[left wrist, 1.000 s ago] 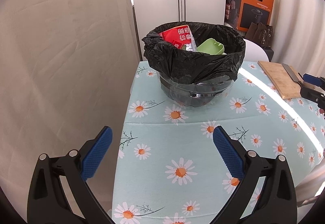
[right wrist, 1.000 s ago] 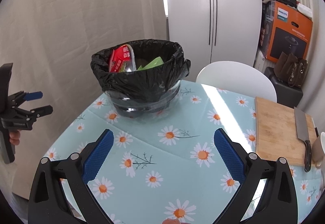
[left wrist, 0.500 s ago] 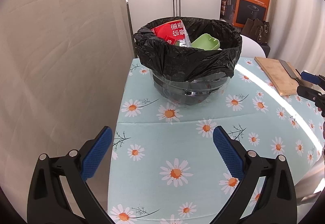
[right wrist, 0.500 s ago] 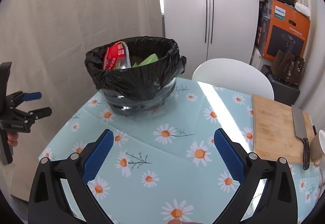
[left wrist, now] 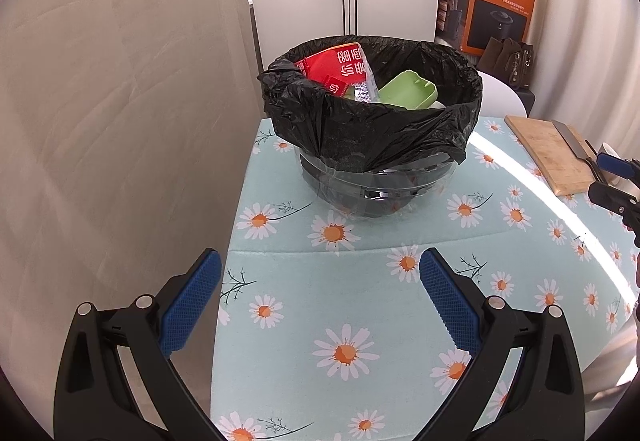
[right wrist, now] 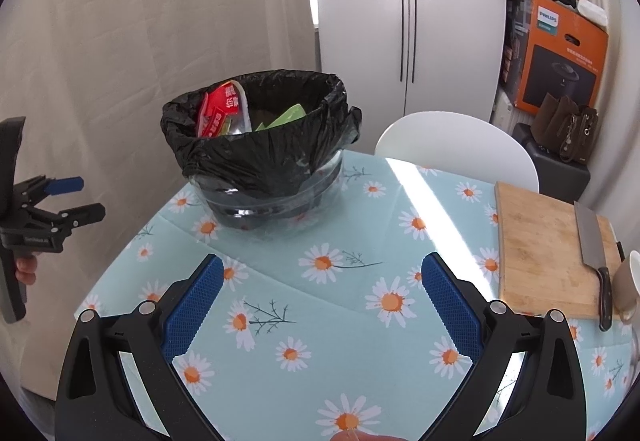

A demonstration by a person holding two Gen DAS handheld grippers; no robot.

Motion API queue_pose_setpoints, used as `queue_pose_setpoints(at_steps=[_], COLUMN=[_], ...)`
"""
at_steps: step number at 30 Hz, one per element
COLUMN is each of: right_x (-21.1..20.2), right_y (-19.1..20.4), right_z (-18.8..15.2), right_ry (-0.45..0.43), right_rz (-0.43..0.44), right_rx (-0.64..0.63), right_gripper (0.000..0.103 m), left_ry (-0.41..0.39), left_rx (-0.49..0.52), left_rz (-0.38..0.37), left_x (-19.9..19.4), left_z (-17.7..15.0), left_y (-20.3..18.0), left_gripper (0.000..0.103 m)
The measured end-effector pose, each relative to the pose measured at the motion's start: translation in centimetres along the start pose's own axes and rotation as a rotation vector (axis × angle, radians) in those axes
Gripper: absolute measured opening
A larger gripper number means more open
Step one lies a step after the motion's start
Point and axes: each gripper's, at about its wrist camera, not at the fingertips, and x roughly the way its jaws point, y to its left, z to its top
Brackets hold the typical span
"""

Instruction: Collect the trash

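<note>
Two tongs, left tongs [left wrist: 320,297] and right tongs [right wrist: 320,295], hang spread wide and empty above the near edge of the daisy-cloth counter [right wrist: 340,321], both aimed forward and slightly downward. Farther back on the counter stands the bin [left wrist: 372,129], its black liner [right wrist: 260,153] folded over the rim, a red wrapper [left wrist: 340,67] and green tray [left wrist: 408,93] inside. Likely next: grip opposite liner edges, lift evenly, avoid tearing.
</note>
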Motion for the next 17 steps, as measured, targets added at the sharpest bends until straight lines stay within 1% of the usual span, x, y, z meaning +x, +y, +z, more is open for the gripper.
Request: queue_pose_setpoints(at_steps=[5,7,14,15,17], right_x=[0.2,0.4,1.0,1.2,1.3], right_y=[-0.3,-0.5,-0.6,-0.7,-0.9], right_z=[-0.1,0.0,-0.1,-0.1,-0.2], right_ry=[0.001,0.003,0.003,0.003,-0.003], right_rz=[0.000,0.006,0.018,0.019,0.015], right_rx=[0.010,0.017,0.014,0.018,0.024], right_gripper=[0.095,0.095,0.095,0.095,0.095], left_ry=[0.002,-0.006,-0.014,-0.017,-0.027], left_rx=[0.009,-0.003,-0.046,-0.045,-0.039], left_rz=[-0.002,0.001,-0.035,-0.032,0.006], left_x=[0.3,0.2,-0.3,-0.4,-0.6], left_z=[0.2,0.3,0.6,0.7,1.0], left_y=[-0.3,-0.2,0.3,0.3,0.1], left_gripper=[0.097,0.097,0.097,0.097,0.097])
